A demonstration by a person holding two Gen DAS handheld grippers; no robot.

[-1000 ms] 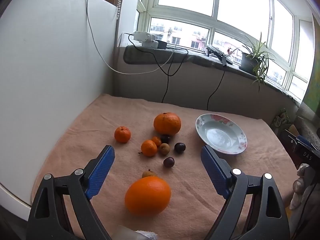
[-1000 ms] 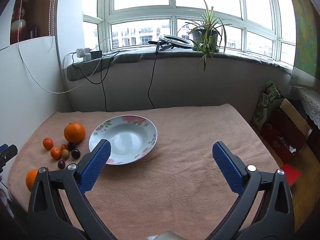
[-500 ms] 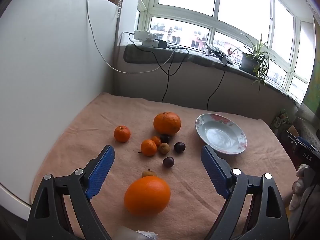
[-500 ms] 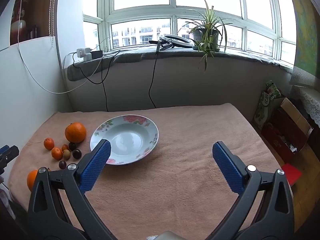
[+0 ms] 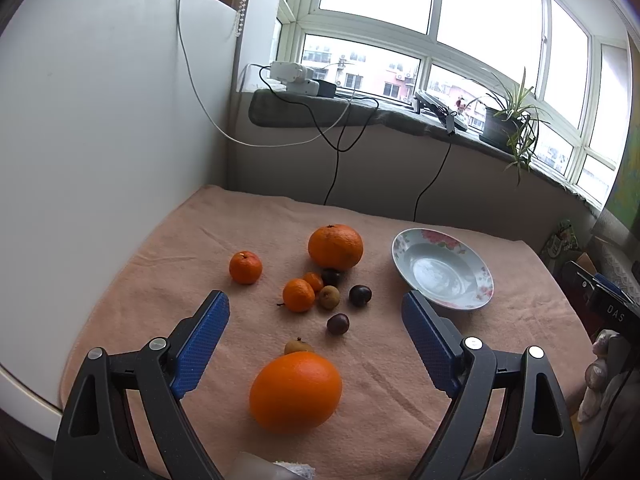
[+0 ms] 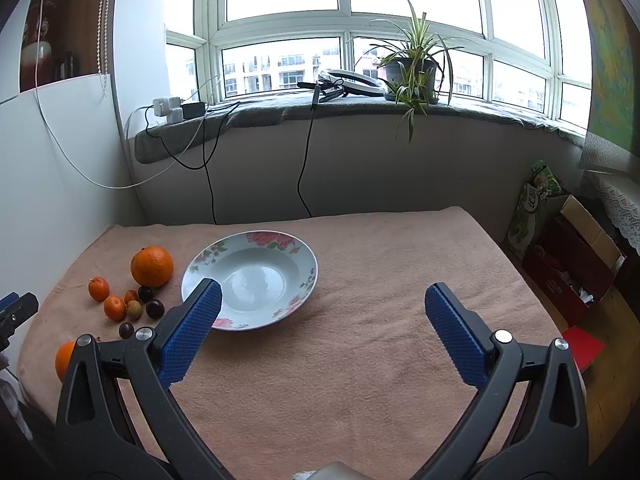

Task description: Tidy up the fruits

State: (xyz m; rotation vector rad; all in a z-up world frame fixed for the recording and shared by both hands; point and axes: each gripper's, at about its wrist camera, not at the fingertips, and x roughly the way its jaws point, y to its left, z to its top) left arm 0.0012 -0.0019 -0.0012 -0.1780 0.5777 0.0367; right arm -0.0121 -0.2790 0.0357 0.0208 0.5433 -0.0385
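While all the fruit sits outside the plate (image 5: 442, 270), both hand-held grippers are wide apart and hold nothing. Picking has not begun. I think the left hand-held gripper (image 5: 316, 334) should next close on the big near orange (image 5: 295, 390).

Window ledge and floor clutter

A green spider plant in a dark pot (image 6: 412, 68) stands at one o'clock; white chargers (image 6: 167, 109) at eleven; open cardboard boxes (image 6: 576, 260) at three.

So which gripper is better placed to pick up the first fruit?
Left. The left gripper is open with the big orange right between its fingers; the right gripper faces bare cloth beside the plate.
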